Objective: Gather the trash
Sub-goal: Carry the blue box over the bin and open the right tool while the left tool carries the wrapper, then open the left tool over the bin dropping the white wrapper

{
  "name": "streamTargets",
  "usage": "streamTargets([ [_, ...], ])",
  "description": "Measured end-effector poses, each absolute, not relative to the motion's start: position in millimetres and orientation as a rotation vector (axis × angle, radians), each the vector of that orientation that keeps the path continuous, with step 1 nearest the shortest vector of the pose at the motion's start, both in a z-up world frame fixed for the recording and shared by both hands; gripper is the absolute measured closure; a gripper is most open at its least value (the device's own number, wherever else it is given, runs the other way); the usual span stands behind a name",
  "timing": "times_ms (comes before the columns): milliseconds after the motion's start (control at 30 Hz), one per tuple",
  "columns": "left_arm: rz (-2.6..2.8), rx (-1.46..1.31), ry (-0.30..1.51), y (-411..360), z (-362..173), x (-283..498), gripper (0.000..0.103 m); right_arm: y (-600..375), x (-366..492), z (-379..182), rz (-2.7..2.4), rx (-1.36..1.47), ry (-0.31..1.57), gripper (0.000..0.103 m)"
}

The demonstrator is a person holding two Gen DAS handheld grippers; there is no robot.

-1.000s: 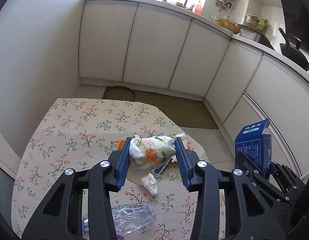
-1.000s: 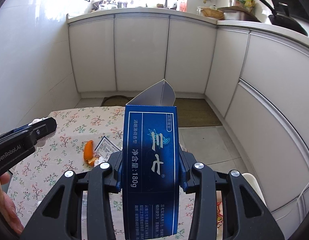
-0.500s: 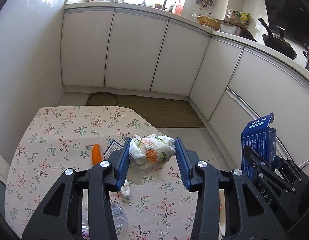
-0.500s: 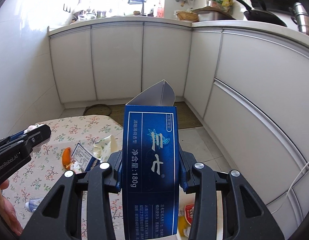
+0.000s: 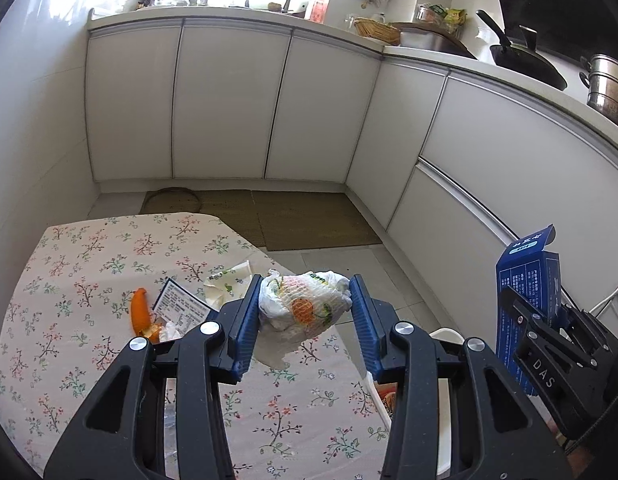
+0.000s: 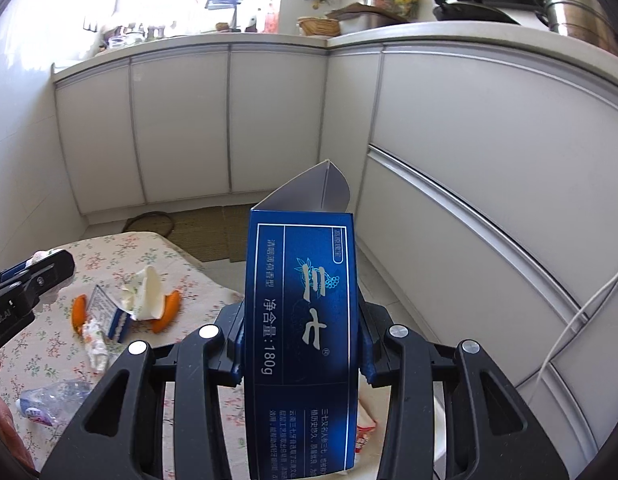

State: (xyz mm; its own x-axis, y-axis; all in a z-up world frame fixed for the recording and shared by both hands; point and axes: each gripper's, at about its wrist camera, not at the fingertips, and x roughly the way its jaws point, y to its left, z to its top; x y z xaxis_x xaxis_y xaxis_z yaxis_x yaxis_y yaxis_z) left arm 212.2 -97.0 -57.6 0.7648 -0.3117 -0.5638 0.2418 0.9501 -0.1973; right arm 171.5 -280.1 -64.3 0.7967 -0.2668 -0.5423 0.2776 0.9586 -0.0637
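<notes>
My left gripper [image 5: 305,312] is shut on a crumpled white paper wad [image 5: 301,308] with an orange print, held above the right edge of the floral table [image 5: 89,264]. My right gripper [image 6: 301,344] is shut on a tall blue carton [image 6: 303,320] with an open top flap; the carton also shows in the left wrist view [image 5: 527,280]. Orange peel [image 5: 140,312], a printed wrapper [image 5: 181,306] and a torn white packet [image 6: 147,292] lie on the table. A crushed clear bottle [image 6: 53,400] lies near the front.
A white bin rim [image 5: 443,400] with red packaging inside sits below the table's right edge. White kitchen cabinets [image 5: 229,104] curve around behind. A brown floor mat [image 5: 301,220] lies on the tiled floor. A white cable [image 6: 581,312] hangs at right.
Both grippers have swung to the right with their loads, away from the table centre and toward its right edge. The table trash now lies further left in both views.
</notes>
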Motion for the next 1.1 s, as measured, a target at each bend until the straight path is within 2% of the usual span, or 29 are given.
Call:
streamTargets([
  [267,-0.367,-0.079,0.652,-138,-68,209,0.062,-331,159,-72,-0.383,0.073,0.611,0.061],
  [400,-0.407,-0.062,0.649,-162,-69,205,0.062,-348,150,-72,-0.422,0.088,0.605,0.043],
  [467,-0.429,-0.054,0.649,-174,-70,203,0.062,-356,145,-72,-0.438,0.093,0.600,0.040],
  [533,-0.449,-0.047,0.652,-184,-72,202,0.062,-365,141,-72,-0.461,0.098,0.598,0.033],
  [733,-0.511,-0.025,0.665,-216,-87,197,0.062,-400,124,-75,-0.542,0.134,0.600,0.025],
  [1100,-0.629,-0.035,0.718,-260,-112,198,0.062,-448,101,-86,-0.670,0.152,0.586,0.019],
])
